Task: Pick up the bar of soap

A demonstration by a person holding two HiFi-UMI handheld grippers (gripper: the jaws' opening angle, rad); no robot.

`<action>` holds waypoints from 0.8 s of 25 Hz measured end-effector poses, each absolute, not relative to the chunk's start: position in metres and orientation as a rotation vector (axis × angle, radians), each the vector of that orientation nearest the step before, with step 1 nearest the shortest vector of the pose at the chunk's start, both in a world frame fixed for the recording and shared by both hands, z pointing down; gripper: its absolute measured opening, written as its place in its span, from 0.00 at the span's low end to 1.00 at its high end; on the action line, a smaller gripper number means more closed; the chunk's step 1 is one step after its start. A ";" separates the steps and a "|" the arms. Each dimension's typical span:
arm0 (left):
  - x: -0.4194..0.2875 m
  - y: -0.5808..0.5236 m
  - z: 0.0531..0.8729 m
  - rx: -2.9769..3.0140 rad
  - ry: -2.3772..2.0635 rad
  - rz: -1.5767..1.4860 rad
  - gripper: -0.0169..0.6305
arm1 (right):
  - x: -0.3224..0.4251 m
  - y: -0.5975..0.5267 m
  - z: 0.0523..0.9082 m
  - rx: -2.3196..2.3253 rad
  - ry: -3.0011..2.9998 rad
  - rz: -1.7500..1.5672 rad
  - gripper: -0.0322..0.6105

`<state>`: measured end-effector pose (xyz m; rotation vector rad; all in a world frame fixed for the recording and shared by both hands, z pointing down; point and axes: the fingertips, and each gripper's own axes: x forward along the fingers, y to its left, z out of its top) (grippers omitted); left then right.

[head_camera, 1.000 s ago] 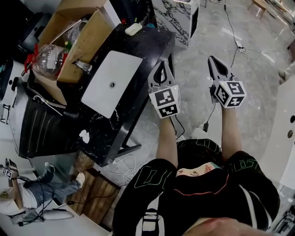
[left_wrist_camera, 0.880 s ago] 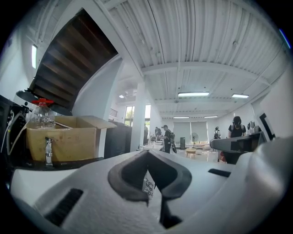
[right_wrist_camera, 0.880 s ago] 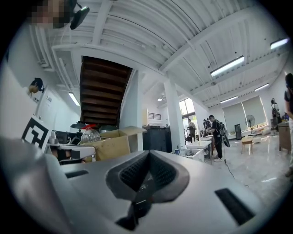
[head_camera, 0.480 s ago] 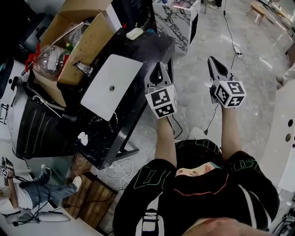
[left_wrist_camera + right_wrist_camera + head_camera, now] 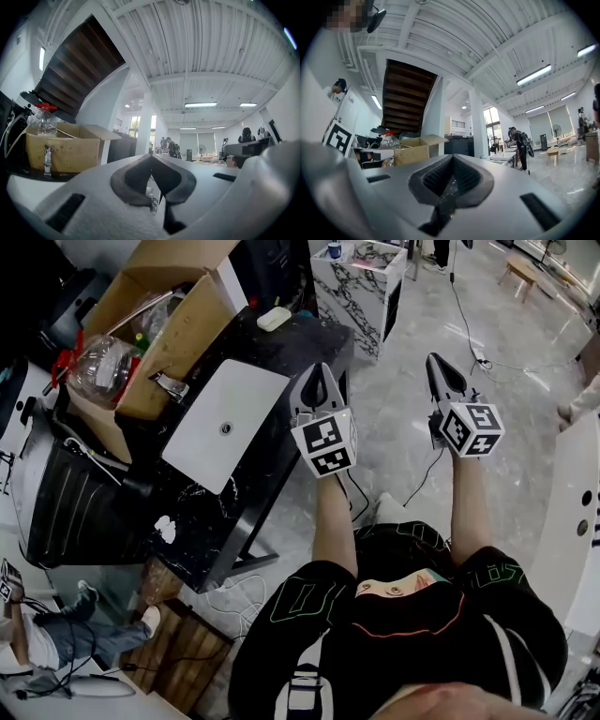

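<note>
Task not begun. Bar of soap (image 5: pixel 273 318) seen lying untouched at far end of black surface (image 5: pixel 314 338), right of cardboard box (image 5: pixel 183 329). 2 claws, left (image 5: pixel 322 371) and right (image 5: pixel 435 360), pinched together, empty, raised well apart from soap. Reach, grasp and lift left to be done.

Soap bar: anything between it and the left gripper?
Head view: only bare black tabletop between the soap bar and the left gripper; the white panel lies off to the side.
</note>
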<state>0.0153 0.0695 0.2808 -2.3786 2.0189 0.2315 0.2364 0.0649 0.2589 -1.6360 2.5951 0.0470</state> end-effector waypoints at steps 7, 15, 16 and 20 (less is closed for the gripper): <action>0.009 0.057 0.261 -2.335 1.992 0.250 0.04 | 0.235 0.048 0.240 -1.611 2.574 0.084 0.06; -0.015 0.035 0.258 -2.242 2.039 0.196 0.04 | 0.203 0.011 0.240 -1.516 2.629 0.086 0.06; -0.017 0.030 0.259 -2.241 2.043 0.198 0.04 | 0.198 0.005 0.244 -1.507 2.639 0.083 0.06; -0.024 0.004 0.274 -2.252 2.085 0.201 0.04 | 0.192 -0.027 0.257 -1.486 2.651 0.044 0.06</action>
